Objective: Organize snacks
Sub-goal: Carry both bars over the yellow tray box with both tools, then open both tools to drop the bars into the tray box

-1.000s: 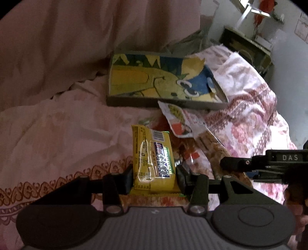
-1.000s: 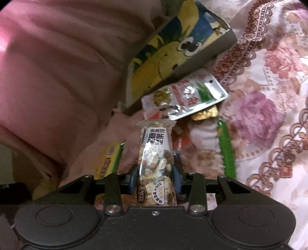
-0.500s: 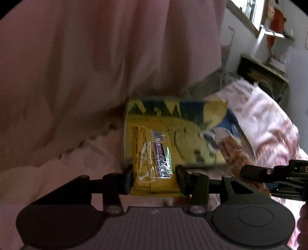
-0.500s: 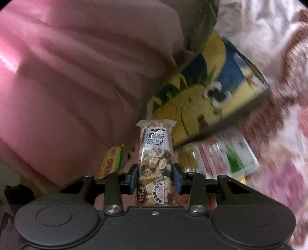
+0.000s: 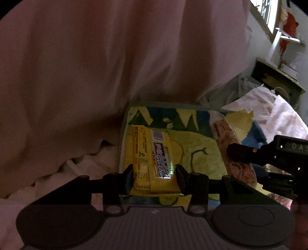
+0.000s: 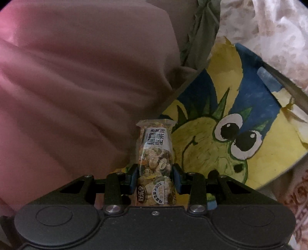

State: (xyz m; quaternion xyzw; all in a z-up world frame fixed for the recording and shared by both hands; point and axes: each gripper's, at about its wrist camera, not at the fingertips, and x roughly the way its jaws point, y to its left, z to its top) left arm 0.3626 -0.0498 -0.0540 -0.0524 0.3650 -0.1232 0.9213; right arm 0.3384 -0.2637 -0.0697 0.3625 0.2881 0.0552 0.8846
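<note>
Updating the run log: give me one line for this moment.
left tongs: shut on yellow snack bar | right tongs: shut on nut bar | both over cartoon tray

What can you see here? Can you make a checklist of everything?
Surface: pink bedding, with floral sheet at right.
Job's things: yellow bar and nut bar, both held over the tray, which has a cartoon face on its floor.
Clutter: nothing seen.
Grippers: left gripper shut on yellow bar; right gripper shut on nut bar.
Cables: a thin wire by the dark cabinet.
Surroundings: dim room, window, red thing hanging near it.
</note>
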